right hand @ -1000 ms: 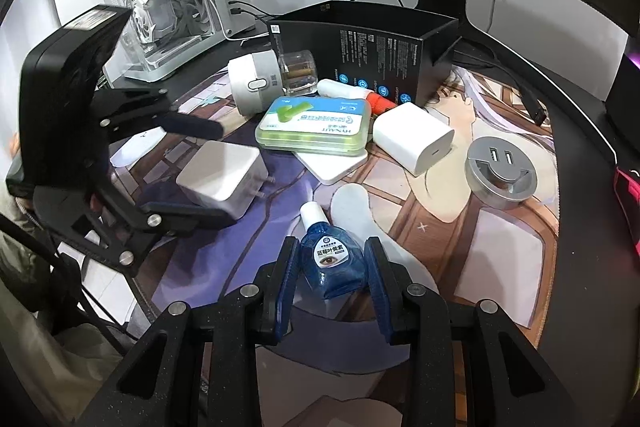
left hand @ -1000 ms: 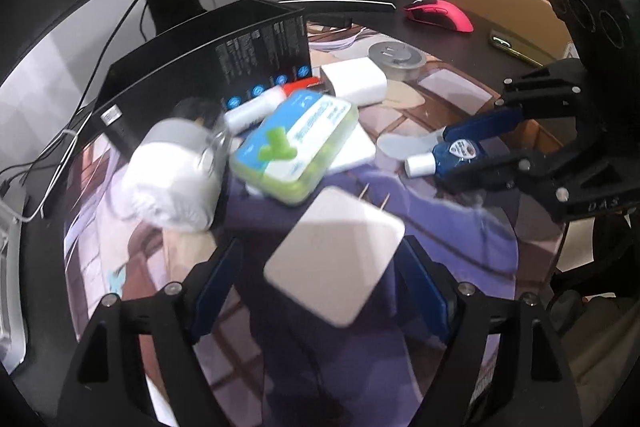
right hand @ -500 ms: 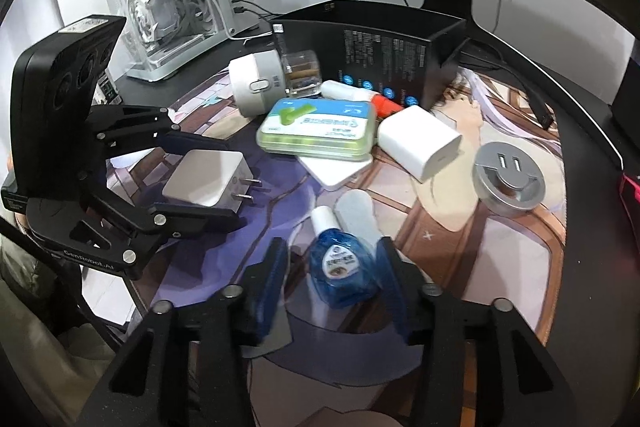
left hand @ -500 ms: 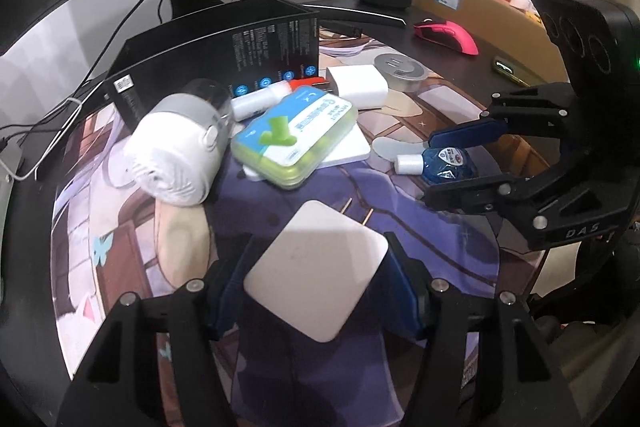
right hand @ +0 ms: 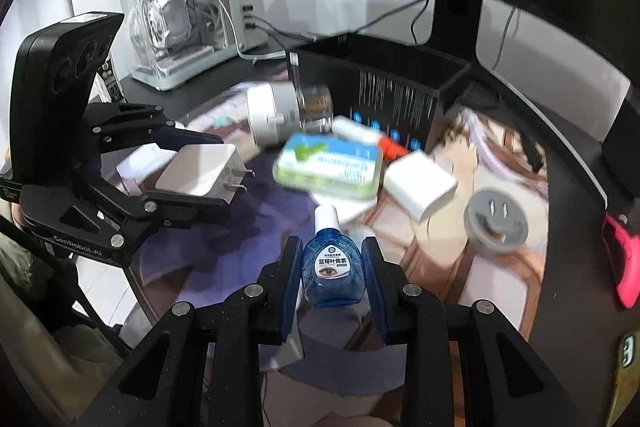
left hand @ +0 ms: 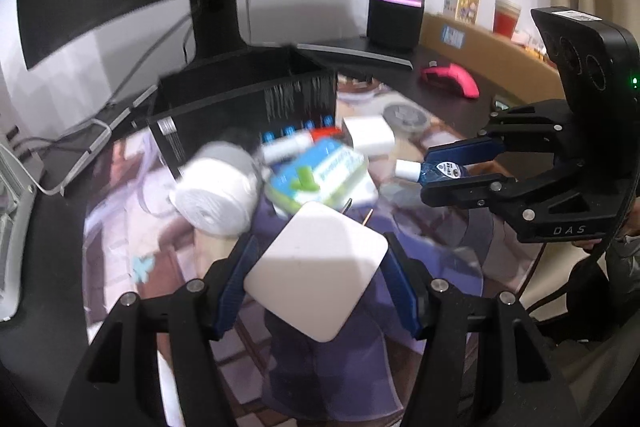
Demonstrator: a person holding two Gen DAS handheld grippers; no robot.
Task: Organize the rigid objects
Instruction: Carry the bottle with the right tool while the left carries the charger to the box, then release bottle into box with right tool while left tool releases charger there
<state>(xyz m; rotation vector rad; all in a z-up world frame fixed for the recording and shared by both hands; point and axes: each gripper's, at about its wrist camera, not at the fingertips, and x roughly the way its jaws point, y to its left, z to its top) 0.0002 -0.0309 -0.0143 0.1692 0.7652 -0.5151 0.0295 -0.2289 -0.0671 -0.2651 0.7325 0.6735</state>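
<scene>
Pinching the white charger [left hand: 316,269] across its flat sides in my left gripper [left hand: 318,281] and the small, light, slick eye-drop bottle [right hand: 331,273] by its belly in my right gripper [right hand: 331,277], both lifted above the desk mat [right hand: 500,267], I judge both rigid.

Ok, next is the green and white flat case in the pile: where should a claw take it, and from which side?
Grip the flat case across its short width on the long side edges, coming from above. It lies flat, propped on a white slab, and its broad lid looks too wide to span. Both claws hold things: left the charger, right the blue bottle.
</scene>
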